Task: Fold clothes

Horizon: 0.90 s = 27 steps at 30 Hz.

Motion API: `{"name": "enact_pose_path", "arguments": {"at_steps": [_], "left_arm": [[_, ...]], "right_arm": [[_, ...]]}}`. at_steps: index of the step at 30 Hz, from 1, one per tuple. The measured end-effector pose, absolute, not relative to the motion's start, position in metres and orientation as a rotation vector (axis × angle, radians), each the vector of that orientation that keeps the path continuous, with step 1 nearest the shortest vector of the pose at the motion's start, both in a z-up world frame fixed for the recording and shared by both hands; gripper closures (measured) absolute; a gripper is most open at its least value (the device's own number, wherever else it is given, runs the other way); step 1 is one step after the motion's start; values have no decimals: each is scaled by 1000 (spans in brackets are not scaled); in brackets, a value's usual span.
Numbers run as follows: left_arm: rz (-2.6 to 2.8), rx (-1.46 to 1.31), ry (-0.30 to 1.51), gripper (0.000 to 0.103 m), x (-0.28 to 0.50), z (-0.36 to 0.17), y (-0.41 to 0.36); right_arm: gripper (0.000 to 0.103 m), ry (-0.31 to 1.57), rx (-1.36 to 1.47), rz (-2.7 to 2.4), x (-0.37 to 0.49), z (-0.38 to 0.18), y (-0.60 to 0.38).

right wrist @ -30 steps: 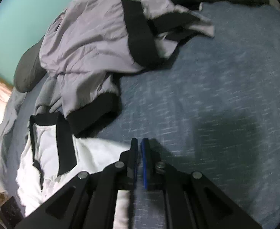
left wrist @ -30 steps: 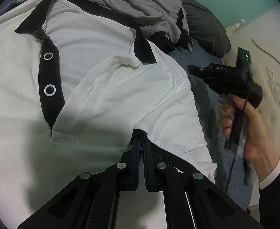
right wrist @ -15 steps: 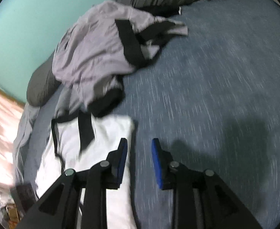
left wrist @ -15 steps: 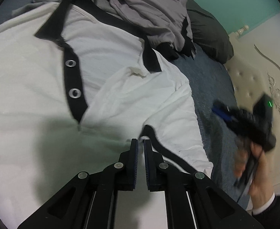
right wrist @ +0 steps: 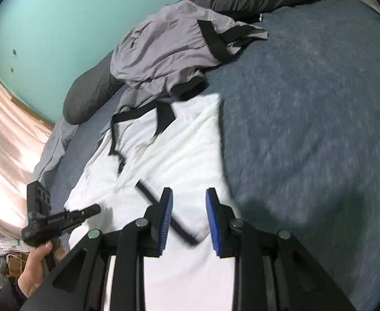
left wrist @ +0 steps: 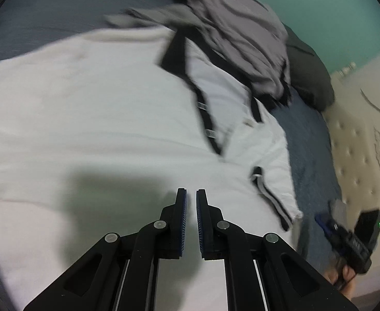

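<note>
**Both tongs empty above the shirt**

Your white polo shirt point(right wrist: 179, 155) with black trim lies spread on the blue bed point(right wrist: 306, 129), a crumpled grey jacket point(right wrist: 164, 51) touching its collar. Your left tongs point(left wrist: 191, 199) are opening, barely parted, nothing between. Your right tongs point(right wrist: 188, 202) stand moderately apart, gripping nothing.

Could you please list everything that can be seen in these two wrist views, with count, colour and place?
white shirt: one, white with black trim, spread flat on the bed.
grey garment: one, grey with black bands, crumpled beyond the shirt's collar.
pillow: one, dark grey, by the wall.
bed cover: one, blue-grey, under everything.
wall: teal, behind the bed.
headboard: cream, tufted, beside the bed.
left gripper: black, blue pads, jaws opening, nothing between them.
right gripper: black, blue pads, open over the shirt.
</note>
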<state>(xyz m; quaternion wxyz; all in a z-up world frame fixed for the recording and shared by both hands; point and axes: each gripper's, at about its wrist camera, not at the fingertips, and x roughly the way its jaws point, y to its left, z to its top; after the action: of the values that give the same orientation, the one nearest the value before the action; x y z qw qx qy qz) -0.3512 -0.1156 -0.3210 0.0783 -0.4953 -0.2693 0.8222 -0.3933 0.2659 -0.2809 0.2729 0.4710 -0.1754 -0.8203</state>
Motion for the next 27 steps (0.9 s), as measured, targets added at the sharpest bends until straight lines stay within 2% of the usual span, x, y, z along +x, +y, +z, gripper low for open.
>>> {"name": "enact_pose_path", "arguments": {"at_steps": [4,12,17,21,27], "left_arm": [[2531,-1491,-874,76,-327,-318,-171],[2663,-1489,-1020,76,-287,-310,-273],[2750,-1478,-1033,76,-278,-305,-314],[2758,-1479,-1130,76,-276,-318,-341],[2737,-1429,-1252,73,-281,-334,-365]], "right_arm": [[76,-477,1281,-2174,-351,-282,260],[75,-598,1257,-2115,-281,-289,267],[74,-580,1259,-2115,-257,-293,262],[72,-614,1267,-2086,-244,-303,254],[71,-561,1261,-2068,-237,-313,239]]}}
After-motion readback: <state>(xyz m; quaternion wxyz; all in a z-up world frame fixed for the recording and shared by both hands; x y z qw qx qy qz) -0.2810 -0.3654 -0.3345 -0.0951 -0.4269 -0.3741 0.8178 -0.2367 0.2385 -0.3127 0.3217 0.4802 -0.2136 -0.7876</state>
